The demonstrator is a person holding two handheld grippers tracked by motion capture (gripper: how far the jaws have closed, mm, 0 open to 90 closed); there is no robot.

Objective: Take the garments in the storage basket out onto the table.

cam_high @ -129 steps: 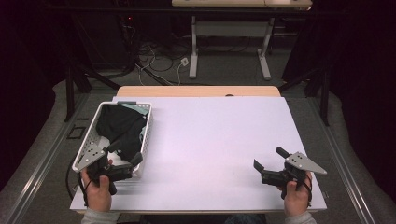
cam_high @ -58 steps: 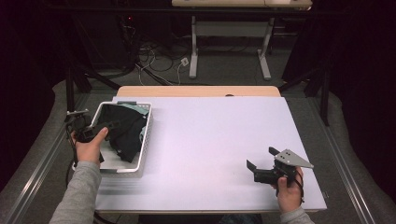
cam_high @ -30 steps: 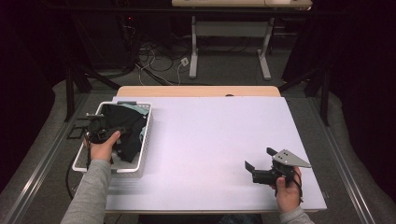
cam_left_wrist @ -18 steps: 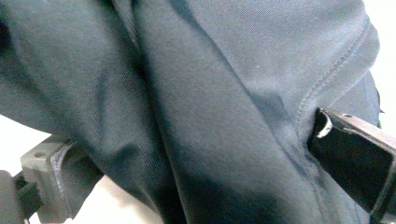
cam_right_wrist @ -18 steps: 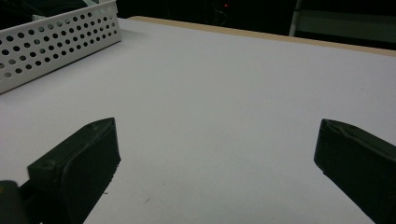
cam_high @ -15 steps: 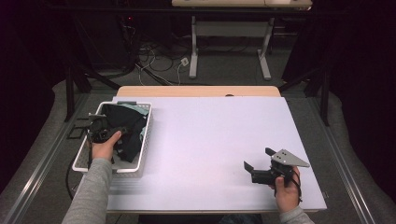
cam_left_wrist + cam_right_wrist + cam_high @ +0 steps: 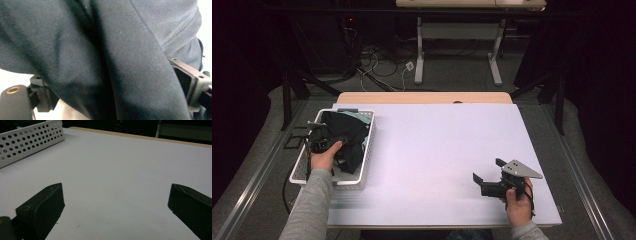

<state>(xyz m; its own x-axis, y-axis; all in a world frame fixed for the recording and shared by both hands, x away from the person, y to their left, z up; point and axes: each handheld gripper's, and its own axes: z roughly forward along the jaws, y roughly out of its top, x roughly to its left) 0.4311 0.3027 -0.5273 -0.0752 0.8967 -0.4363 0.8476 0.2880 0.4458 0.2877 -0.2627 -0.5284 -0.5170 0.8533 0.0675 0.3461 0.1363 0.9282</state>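
With the dark folded cloth garment (image 7: 343,139) in the white perforated plastic basket (image 7: 366,145) at the bench's (image 7: 447,145) nine o'clock, the left gripper (image 7: 319,140), its fingers just closing around a thick fold, should bite deep before lifting, while the right gripper (image 7: 486,181) rests wide open at five o'clock.

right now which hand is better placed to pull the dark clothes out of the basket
Left. The left gripper is already down in the white basket, its jaws have just been closing with the dark garment between them. The right gripper sits open over bare table, far from the basket.
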